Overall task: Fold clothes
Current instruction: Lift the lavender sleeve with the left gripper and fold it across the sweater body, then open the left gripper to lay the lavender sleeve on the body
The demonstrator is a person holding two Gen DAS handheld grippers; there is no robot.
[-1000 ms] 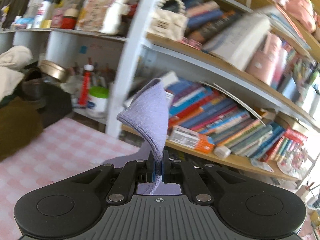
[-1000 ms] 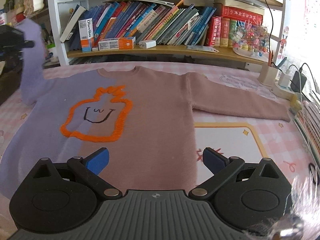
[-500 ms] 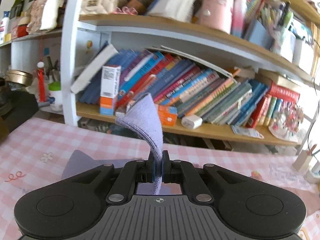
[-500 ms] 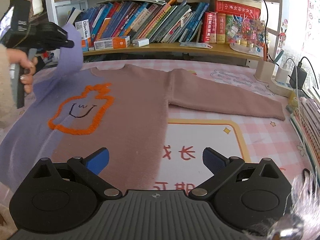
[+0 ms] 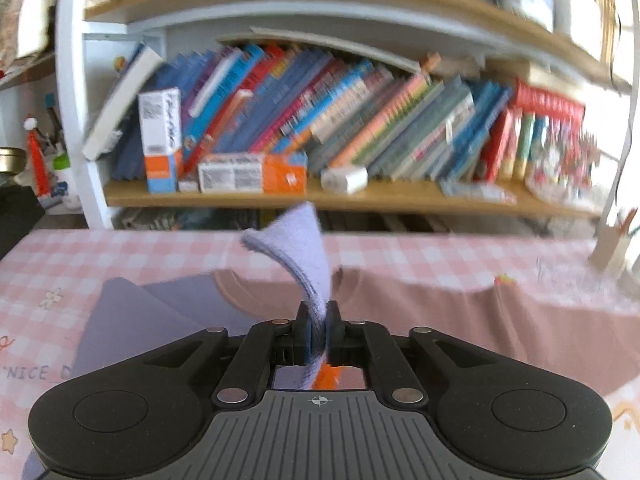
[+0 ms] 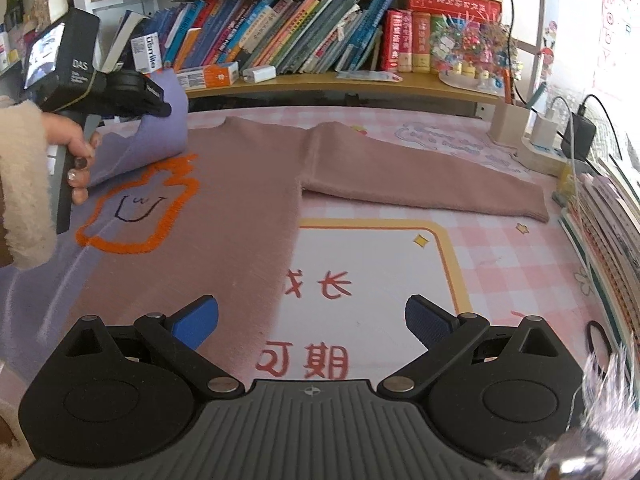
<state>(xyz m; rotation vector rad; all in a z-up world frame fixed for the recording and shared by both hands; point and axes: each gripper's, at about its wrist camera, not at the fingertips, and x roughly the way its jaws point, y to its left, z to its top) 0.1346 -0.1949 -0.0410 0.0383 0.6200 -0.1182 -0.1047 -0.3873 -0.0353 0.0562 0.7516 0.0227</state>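
Note:
A sweater [image 6: 240, 200], half lilac and half dusty pink with an orange outlined figure [image 6: 136, 208], lies flat on the table. My left gripper [image 5: 318, 336] is shut on the lilac sleeve [image 5: 300, 264], which curls up above its fingers. In the right wrist view that left gripper [image 6: 162, 106] hangs above the sweater's left shoulder, held by a hand [image 6: 74, 152], with the lilac sleeve [image 6: 160, 136] draped over the chest. The pink sleeve [image 6: 420, 180] stretches out flat to the right. My right gripper [image 6: 312, 322] is open above the sweater's hem edge, holding nothing.
A bookshelf [image 6: 300, 52] full of books runs along the table's far edge. A power strip with chargers [image 6: 556, 140] sits at the far right, and stacked books [image 6: 608, 232] line the right edge. The pink checked tablecloth [image 6: 500, 256] carries a white printed panel [image 6: 360, 280].
My left gripper has carried the lilac sleeve rightward and lower, from beside the sweater to over its chest. The right gripper has shifted right, staying open.

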